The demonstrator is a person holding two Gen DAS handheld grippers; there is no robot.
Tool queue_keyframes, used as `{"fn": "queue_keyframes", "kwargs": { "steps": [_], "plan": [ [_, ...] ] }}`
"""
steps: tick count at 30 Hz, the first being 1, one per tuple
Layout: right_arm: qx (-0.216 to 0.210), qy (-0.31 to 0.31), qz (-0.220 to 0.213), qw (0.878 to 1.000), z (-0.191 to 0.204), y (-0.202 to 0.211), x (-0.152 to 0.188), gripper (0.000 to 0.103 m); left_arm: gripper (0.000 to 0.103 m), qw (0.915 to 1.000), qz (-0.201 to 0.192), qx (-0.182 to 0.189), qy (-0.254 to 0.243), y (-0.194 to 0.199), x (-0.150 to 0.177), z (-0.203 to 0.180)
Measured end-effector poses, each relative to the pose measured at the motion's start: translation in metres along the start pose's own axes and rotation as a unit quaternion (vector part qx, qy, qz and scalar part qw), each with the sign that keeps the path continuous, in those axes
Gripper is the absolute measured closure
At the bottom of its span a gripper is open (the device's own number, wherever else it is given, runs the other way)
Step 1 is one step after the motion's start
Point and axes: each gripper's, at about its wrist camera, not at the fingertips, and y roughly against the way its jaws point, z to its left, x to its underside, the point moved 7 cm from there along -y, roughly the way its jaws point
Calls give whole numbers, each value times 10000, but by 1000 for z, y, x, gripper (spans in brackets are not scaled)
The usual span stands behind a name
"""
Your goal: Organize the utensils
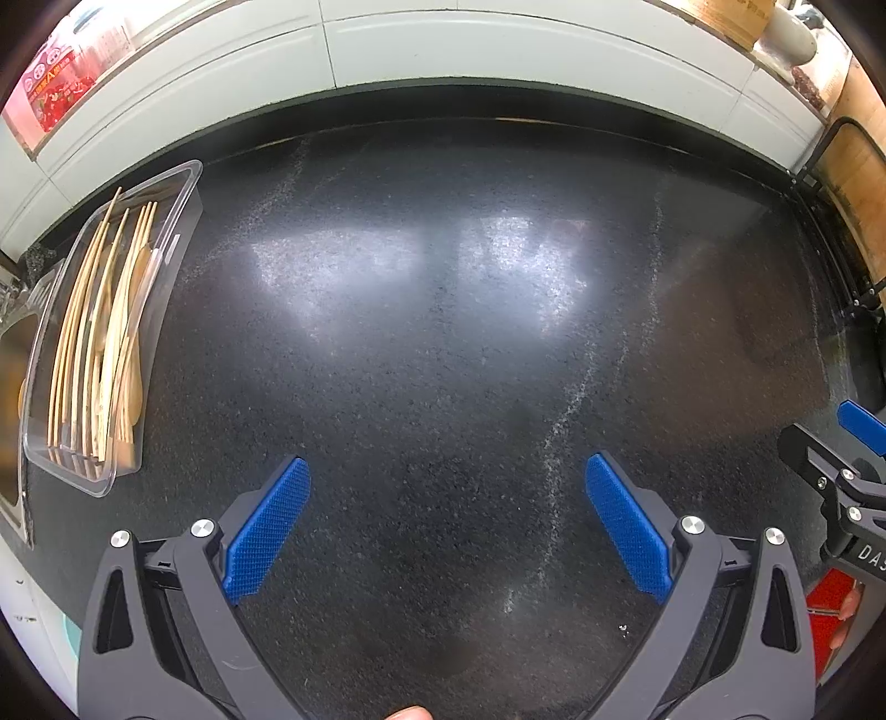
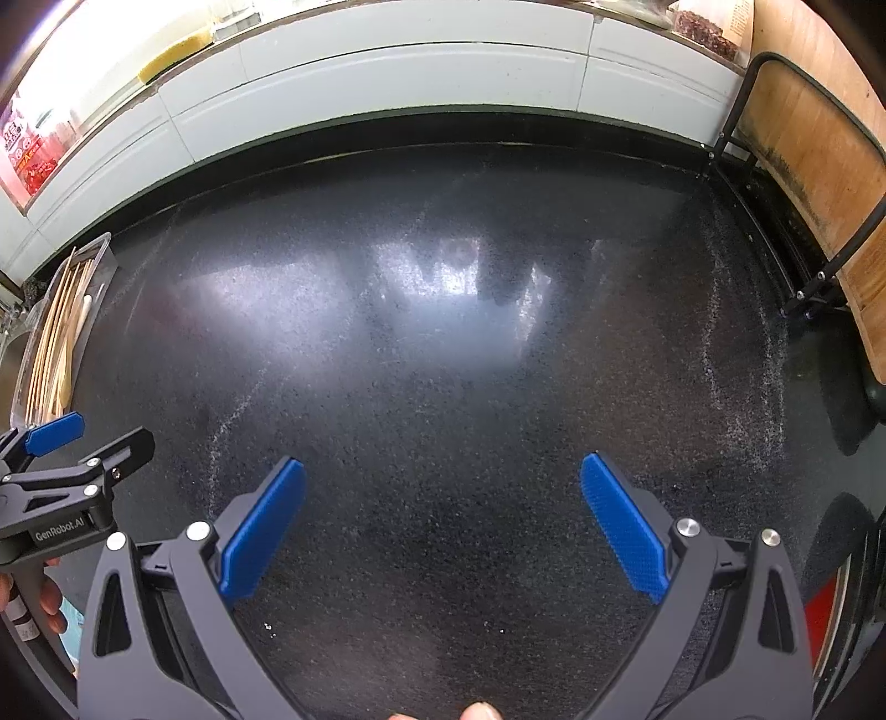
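A clear plastic tray [image 1: 183, 183] sits at the left of the dark speckled counter [image 1: 443, 343], filled with several wooden chopsticks [image 1: 83, 332] and wooden spoons [image 1: 130, 310]. The same tray [image 2: 102, 246] shows at the far left of the right wrist view, with chopsticks [image 2: 52, 343] inside. My left gripper [image 1: 447, 520] hovers open over bare counter, right of the tray, nothing between its blue pads. My right gripper [image 2: 442, 520] is likewise open and holds nothing. Each gripper appears at the edge of the other's view: the right one [image 1: 830, 448], the left one [image 2: 83, 437].
A white tiled wall [image 1: 443, 50] runs behind the counter. A wooden cutting board in a black wire rack [image 2: 803, 155] stands at the right. A sink edge [image 1: 11, 387] lies left of the tray. A person's fingertips [image 2: 482, 711] show at the bottom.
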Motion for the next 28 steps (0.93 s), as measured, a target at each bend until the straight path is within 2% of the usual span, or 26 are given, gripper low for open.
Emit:
{"fn": "queue_keyframes", "kwargs": {
  "steps": [11,14,17,28],
  "plan": [
    [-21,35,9,10000,1,-1,0,6,6,10000,57,-16,25,-1,1,3],
    [-10,31,15,10000,3,-1,0,6,6,9998,74,148,77,-2,2,2],
    [9,17,21,10000,4,-1,1,6,6,9996,-79,268,59,2,2,-1],
    [50,-17,-1,10000,1,1,0,6,6,9998,-146,3,111,4,-2,5]
  ]
}}
